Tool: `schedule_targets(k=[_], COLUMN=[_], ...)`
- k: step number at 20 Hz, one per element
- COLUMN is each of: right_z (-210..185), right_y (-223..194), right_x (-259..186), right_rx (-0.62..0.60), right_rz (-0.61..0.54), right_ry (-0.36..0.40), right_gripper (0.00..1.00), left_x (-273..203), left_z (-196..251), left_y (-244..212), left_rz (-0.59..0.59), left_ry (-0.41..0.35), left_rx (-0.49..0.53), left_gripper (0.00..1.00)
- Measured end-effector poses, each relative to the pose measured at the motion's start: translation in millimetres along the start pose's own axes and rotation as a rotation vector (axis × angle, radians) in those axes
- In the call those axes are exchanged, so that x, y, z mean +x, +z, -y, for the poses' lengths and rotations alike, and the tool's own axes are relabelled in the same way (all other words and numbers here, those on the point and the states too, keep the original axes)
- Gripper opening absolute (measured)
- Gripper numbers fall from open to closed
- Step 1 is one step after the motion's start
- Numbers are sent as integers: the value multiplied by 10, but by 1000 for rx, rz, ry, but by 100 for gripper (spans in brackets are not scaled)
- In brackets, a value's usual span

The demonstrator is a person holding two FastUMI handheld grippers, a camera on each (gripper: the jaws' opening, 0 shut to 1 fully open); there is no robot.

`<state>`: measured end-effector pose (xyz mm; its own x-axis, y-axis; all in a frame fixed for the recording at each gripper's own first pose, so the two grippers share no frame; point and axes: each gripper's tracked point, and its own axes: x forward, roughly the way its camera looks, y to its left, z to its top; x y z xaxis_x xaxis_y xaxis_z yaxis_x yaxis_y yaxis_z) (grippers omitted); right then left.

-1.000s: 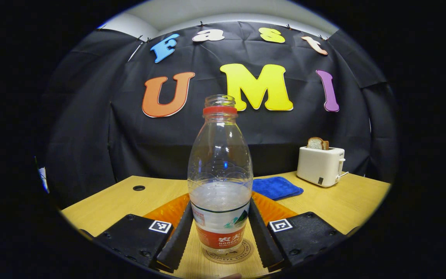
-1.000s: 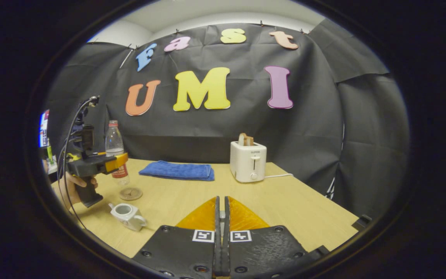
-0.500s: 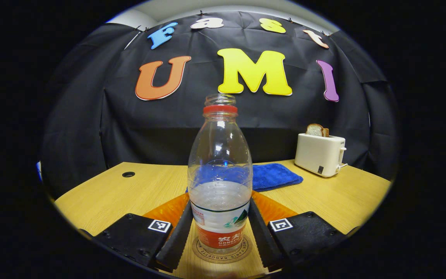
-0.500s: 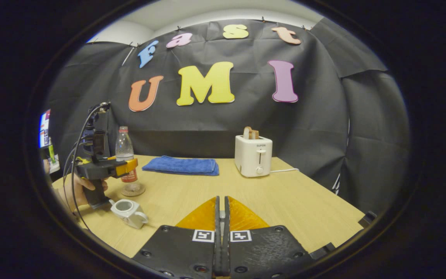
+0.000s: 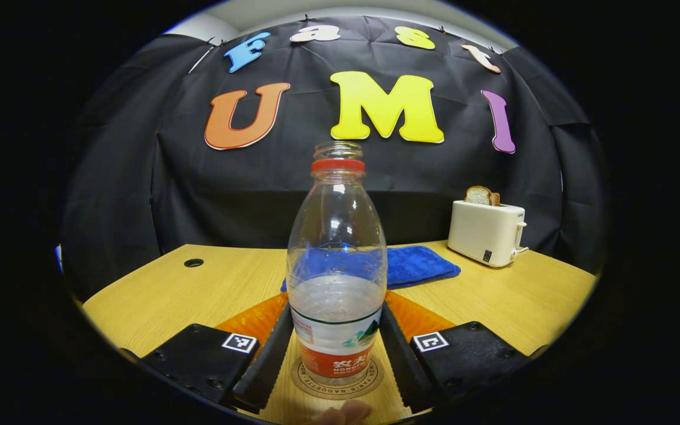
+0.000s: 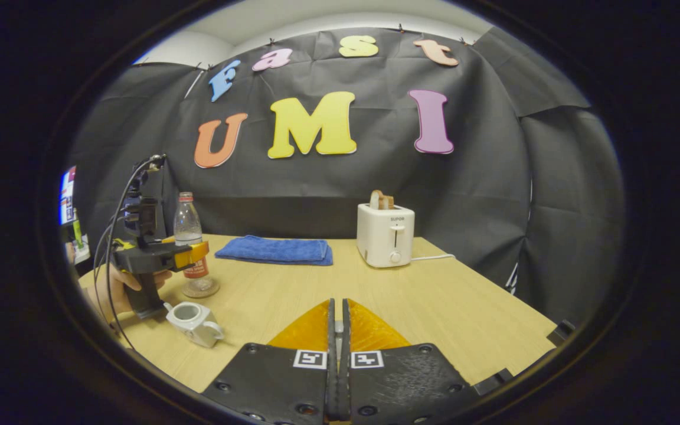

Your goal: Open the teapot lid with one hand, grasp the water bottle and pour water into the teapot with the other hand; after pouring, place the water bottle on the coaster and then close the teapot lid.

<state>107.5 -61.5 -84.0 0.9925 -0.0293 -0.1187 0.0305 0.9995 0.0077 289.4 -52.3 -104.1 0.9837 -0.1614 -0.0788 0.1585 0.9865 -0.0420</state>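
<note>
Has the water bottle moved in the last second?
Yes. In the right gripper view the water bottle came down toward the table and now stands on the coaster.

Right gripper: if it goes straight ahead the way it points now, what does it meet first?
Probably nothing soon. The right gripper, fingers shut, points over bare table between the blue towel and the toaster; beyond lies the booth wall. Depth is hard to judge.

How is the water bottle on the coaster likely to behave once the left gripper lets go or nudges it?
The water bottle looks tall and narrow, so a sideways nudge may tip it. Water fills only its lower part, so it is probably light but bottom-weighted. It has no cap, so tipping would likely spill onto the coaster.
</note>
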Motion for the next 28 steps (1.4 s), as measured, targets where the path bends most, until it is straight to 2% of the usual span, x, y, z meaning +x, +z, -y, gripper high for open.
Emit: schedule_targets(k=[3, 10, 11, 12, 13, 17, 23, 28], right_z=[-20, -94, -101, -130, -151, -267, -438, -549], right_y=[10, 122, 147, 158, 174, 274, 332, 161], right_x=[-13, -125, -141, -169, -196, -375, -637, -703], right_rx=[-3, -20, -19, -19, -25, -56, -87, -70], right_rz=[3, 33, 39, 41, 42, 63, 89, 51], right_ry=[3, 15, 14, 16, 19, 27, 31, 64], right_gripper=[0, 2, 0, 2, 0, 0, 0, 0], left_x=[-38, -232, -271, -337, -402, -770, -1429, -1907], left_z=[32, 14, 22, 33, 34, 40, -22, -94], left_y=[48, 171, 225, 261, 286, 368, 591, 437], left_rz=[20, 29, 40, 48, 50, 37, 64, 32], left_ry=[-17, -14, -22, -27, -29, -42, 33, 104], left_rx=[-11, 24, 25, 23, 21, 24, 45, 49], left_gripper=[100, 100, 100, 100, 100, 100, 100, 99])
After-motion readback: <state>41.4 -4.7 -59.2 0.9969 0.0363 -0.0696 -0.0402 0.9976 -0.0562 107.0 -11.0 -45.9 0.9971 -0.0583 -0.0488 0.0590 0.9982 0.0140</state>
